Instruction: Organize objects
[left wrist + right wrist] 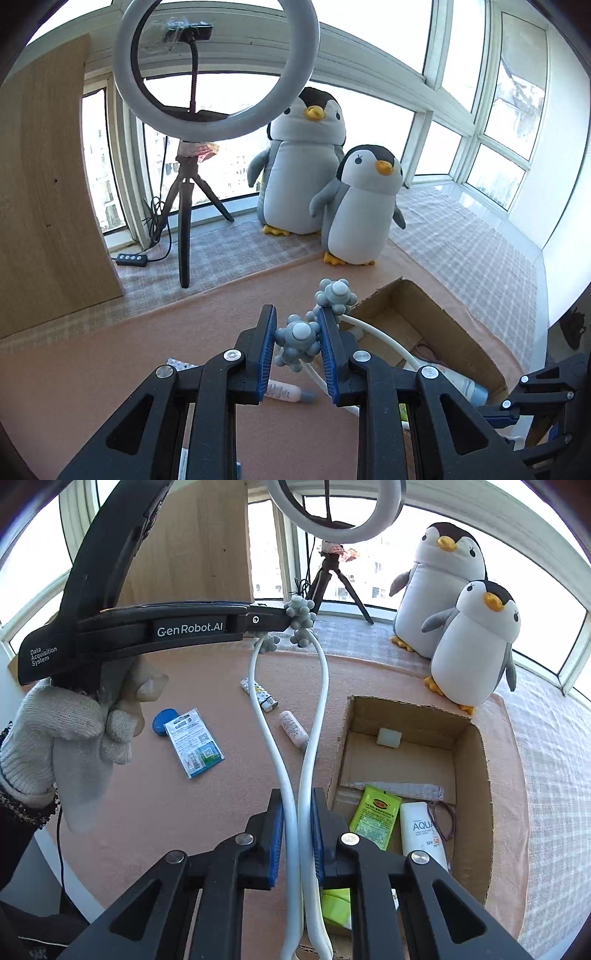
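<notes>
We are gripping a white neck massager (314, 716) with both grippers, held up over the pink mat (184, 805).

Our left gripper (300, 343) is clamping one of the massager's grey knobbed heads (298, 341) between its blue pads, while our right gripper (297, 834) is pinching the two white arms together lower down. The second knobbed head (335, 295) is sticking up just past the left fingers. A gloved hand (74, 734) is holding the left tool. Beside us, the cardboard box (476, 775) is holding a sunscreen tube (421, 834) and a green sachet (375, 816); a card packet (194, 742), a lighter (260, 696) and a small pink tube (293, 727) are lying on the mat.
</notes>
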Demonstrator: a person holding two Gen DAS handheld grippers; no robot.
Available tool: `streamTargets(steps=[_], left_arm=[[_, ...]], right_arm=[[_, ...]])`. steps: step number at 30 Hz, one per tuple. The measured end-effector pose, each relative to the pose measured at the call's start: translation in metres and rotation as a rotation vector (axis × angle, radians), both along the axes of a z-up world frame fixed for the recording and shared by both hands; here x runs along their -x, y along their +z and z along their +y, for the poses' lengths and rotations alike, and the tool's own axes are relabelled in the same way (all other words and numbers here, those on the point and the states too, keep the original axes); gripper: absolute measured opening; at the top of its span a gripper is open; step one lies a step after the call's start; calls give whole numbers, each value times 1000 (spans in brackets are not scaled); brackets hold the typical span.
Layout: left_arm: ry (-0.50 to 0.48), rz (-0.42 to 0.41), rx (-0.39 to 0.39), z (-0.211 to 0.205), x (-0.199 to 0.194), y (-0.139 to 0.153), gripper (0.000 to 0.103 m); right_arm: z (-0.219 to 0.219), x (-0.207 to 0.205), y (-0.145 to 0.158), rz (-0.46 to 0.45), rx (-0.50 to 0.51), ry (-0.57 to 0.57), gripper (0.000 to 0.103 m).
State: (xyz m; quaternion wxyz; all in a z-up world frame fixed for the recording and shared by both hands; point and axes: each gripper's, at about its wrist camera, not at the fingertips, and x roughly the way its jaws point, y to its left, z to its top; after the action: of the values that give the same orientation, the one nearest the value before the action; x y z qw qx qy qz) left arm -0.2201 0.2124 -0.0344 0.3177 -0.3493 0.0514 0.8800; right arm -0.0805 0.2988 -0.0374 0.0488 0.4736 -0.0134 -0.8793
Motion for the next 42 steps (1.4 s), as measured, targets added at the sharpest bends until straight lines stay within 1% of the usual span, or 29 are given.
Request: streamTargets(steps=[7,12,13,14,15,16,17,18,19,23,27,30,32,35,39,42], left_arm=[[-74,-14,22,69,-12,-10,25],[-99,-37,32,99,-11,-17,26],[-107,-45,28,103,-12,-18,27],[-113,-54,29,106,-12,-18,35],[-112,-58,30,108,-13,-19,50],[-107,-56,29,109,-13,-19,58],[-103,-55,30,109,-15,-19,69],[-101,-55,30,109,-16,-20,70],[-94,-56,33,107,-16,-21,70],[-69,-73,29,95,-14,-23,70],[-43,-104,12,75,-12,-24,70],[-20,-98,23,56,-12,-23,70],[3,-103,32,40,-9,-22,70],[62,-124,60,10,1,-26,70],[155,-190,85,-39,21,-38,70],[211,-242,125,-73,38,-51,70]], right_arm=[[49,-27,-6,-14,20,-88,13],[69,-36,-8,-19,27,-104,13],[72,-38,-9,-18,27,-107,13],[74,-40,-9,-11,28,-107,13],[77,-40,-9,-5,27,-112,16],[80,-42,-8,-2,30,-124,27],[83,-42,-8,0,38,-138,36],[86,-43,-7,3,47,-149,53],[88,-44,-5,13,56,-158,58],[92,-45,-3,21,84,-169,58],[91,-44,-7,14,105,-181,58],[89,-47,-9,9,138,-191,58],[87,-48,-9,12,160,-198,59],[84,-52,-9,16,186,-205,59],[76,-58,-7,24,210,-208,59],[68,-61,-8,22,222,-204,59]])
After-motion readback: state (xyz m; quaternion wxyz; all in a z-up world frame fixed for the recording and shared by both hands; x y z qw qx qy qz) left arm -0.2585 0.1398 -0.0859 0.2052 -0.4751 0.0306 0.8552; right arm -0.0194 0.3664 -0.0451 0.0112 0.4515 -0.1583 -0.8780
